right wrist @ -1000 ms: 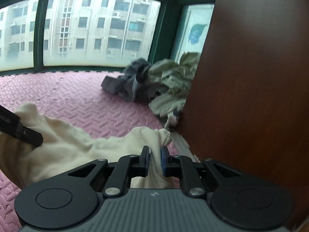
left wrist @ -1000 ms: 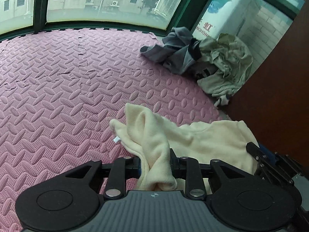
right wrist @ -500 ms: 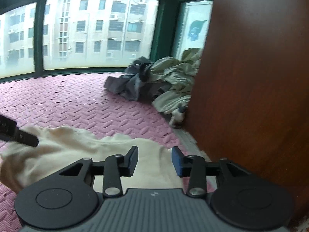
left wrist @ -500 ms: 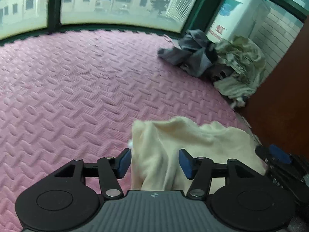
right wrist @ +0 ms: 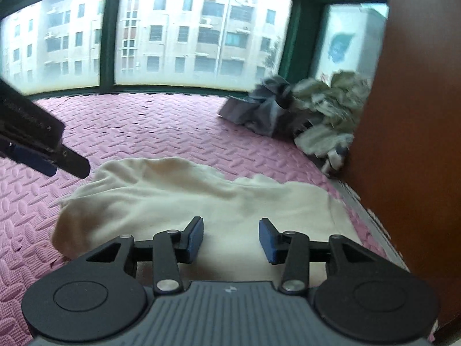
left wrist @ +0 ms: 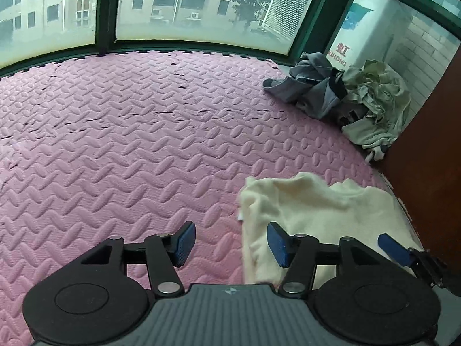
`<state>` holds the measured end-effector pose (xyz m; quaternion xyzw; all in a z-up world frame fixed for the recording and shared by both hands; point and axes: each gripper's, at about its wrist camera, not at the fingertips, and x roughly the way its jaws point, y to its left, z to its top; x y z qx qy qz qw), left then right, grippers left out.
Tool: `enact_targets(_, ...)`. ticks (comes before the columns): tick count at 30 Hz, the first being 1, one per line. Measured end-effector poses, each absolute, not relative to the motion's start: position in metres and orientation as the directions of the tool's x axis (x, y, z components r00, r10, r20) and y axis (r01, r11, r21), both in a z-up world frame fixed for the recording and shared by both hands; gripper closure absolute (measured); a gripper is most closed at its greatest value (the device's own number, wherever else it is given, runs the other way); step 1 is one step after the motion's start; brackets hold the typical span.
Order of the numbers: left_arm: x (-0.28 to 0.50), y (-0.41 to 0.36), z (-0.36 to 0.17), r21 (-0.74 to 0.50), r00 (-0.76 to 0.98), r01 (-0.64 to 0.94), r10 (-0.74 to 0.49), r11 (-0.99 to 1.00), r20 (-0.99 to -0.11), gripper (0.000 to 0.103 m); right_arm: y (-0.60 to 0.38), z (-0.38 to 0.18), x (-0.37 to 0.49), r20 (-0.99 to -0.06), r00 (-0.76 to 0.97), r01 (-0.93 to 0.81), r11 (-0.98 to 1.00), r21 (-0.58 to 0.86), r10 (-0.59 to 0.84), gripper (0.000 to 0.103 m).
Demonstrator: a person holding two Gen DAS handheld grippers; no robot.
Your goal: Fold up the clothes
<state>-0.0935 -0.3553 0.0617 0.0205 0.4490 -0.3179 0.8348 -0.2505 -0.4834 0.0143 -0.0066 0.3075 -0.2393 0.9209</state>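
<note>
A cream garment (left wrist: 317,210) lies in a loose folded heap on the pink foam mat (left wrist: 129,144), close to the brown panel. My left gripper (left wrist: 229,243) is open over the mat at the garment's left edge, nothing between its blue pads. In the right wrist view the same cream garment (right wrist: 201,196) spreads out below my right gripper (right wrist: 230,240), which is open and holds nothing. The left gripper's finger shows at the left of that view, and a right fingertip (left wrist: 393,249) shows at the lower right of the left wrist view.
A pile of grey clothes (left wrist: 311,89) and pale green clothes (left wrist: 377,106) sits in the far right corner. A tall brown panel (right wrist: 417,144) stands along the right. Green-framed windows (left wrist: 173,14) bound the mat at the back.
Both grippers were shut on the cream garment a second ago; both have opened and let it go. It now lies flat on the mat. The left gripper has shifted left.
</note>
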Motion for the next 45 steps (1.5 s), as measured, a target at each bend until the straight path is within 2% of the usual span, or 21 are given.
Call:
enact_targets(11,-0.088,-0.333,0.065,-0.241,0.417,0.522,-0.491,0.818,-0.765,0.038,-0.437,0.015,-0.239,-0.493,0.760,0.336,0.905,-0.262,-0.425,0.046)
enact_targets(14,-0.087,-0.328,0.066,-0.250,0.418,0.514,-0.493,0.821,-0.763,0.036,-0.425,0.011,-0.234,-0.499,0.772,0.302,0.918,-0.258,-0.394,0.038)
enact_targets(19,-0.088,-0.326,0.068,-0.274,0.408,0.516,-0.514,0.812,-0.755,0.036,-0.408,0.007,-0.227,-0.508,0.791,0.254,0.939,-0.234,-0.340,0.038)
enact_targets(23,-0.086,-0.334,0.068,-0.277,0.406,0.526,-0.523,0.804,-0.749,0.038,-0.416,0.019,-0.238,-0.502,0.808,0.271,0.951,-0.149,-0.309,0.038)
enact_targets(26,-0.083,-0.345,0.064,-0.295,0.386,0.529,-0.535,0.796,-0.752,0.050,-0.427,0.026,-0.245,-0.494,0.798,0.309,0.938,-0.155,-0.345,0.037)
enact_targets(28,-0.082,-0.352,0.063,-0.328,0.361,0.539,-0.565,0.776,-0.742,0.063,-0.436,0.030,-0.251,-0.484,0.788,0.341,0.924,-0.172,-0.381,0.035)
enact_targets(30,-0.083,-0.361,0.061,-0.365,0.332,0.553,-0.600,0.749,-0.728,0.069,-0.448,0.030,-0.255,-0.490,0.765,0.379,0.907,-0.182,-0.418,0.033)
enact_targets(37,-0.087,-0.402,0.050,-0.406,0.278,0.604,-0.659,0.686,-0.699,0.069,-0.474,0.023,-0.263,-0.528,0.722,0.439,0.886,-0.152,-0.448,0.031)
enact_targets(45,-0.076,-0.430,0.028,-0.326,0.291,0.639,-0.611,0.696,-0.736,0.069,-0.486,0.021,-0.268,-0.542,0.716,0.448,0.885,-0.126,-0.440,0.028)
